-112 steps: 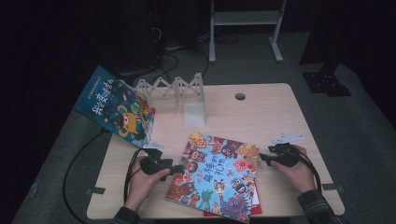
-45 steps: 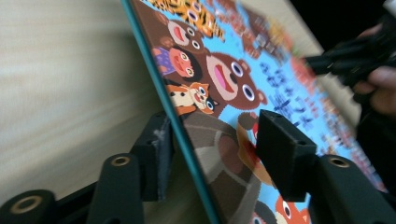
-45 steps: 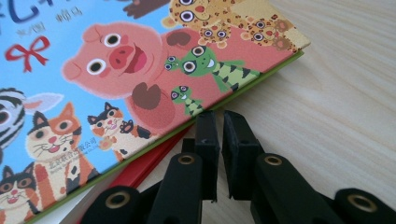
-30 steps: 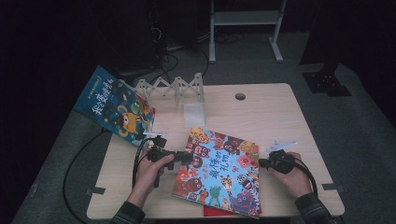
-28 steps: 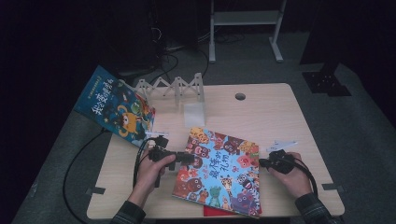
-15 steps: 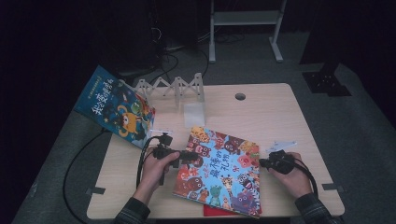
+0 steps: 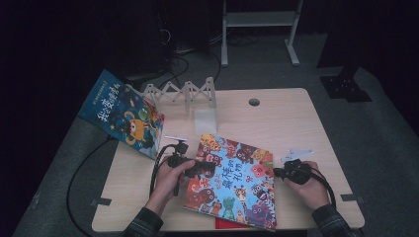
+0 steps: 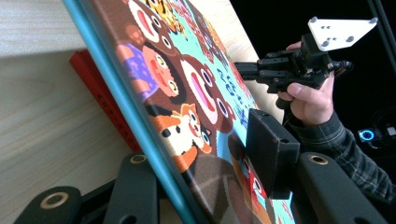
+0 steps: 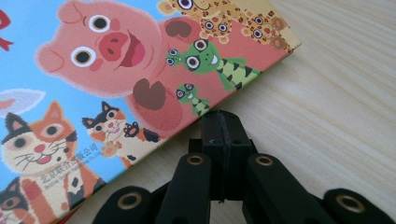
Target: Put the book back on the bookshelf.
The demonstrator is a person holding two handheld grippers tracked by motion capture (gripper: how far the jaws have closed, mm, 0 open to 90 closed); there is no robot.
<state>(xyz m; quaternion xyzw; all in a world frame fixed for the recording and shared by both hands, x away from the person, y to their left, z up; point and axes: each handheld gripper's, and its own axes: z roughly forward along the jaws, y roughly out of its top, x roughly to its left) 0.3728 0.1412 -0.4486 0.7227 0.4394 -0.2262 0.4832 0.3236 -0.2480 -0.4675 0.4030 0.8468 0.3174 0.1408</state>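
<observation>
A picture book with cartoon animals on its cover (image 7: 232,182) lies in the middle of the table, over a red book (image 7: 228,225). My left gripper (image 7: 206,168) is shut on its left, teal-spined edge (image 8: 140,121) and holds that edge tilted up off the table, so the red book (image 8: 100,95) shows beneath. One pad (image 8: 271,149) presses on the cover. My right gripper (image 7: 277,172) is shut with nothing between its jaws. Its tips (image 9: 222,125) touch the book's right edge (image 9: 187,126). It appears again across the book (image 8: 240,69) in the left gripper view.
A blue picture book (image 7: 123,113) leans at the table's left rear corner beside a white zigzag rack (image 7: 180,92). A pale block (image 7: 205,120) stands in front of the rack. A cable hole (image 7: 254,102) sits at the back. Bare wood (image 9: 336,93) lies right of the book.
My left gripper has crept right and raised the book's left edge higher. The right gripper has slid a little nearer and stays at the book's right edge.
</observation>
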